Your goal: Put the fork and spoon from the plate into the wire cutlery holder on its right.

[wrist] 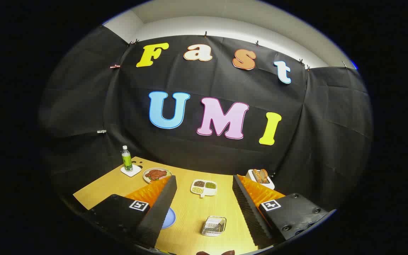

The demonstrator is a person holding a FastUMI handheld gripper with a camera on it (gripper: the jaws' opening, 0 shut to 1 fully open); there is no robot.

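Note:
My gripper [204, 198] hangs high above a wooden table [190, 209], its two fingers spread wide apart with nothing between them. The wire cutlery holder [214, 226] sits on the table between the fingers, nearer the right one. A blue plate [169, 217] lies to its left, mostly hidden behind the left finger [158, 207]. Fork and spoon are hidden from me.
Beyond the fingers stand a white divided dish of beans [204, 187], a plate of meat [157, 174], a green bottle on a white coaster [127, 160] and a white toaster with bread [260, 177]. The table's left edge runs near the bottle.

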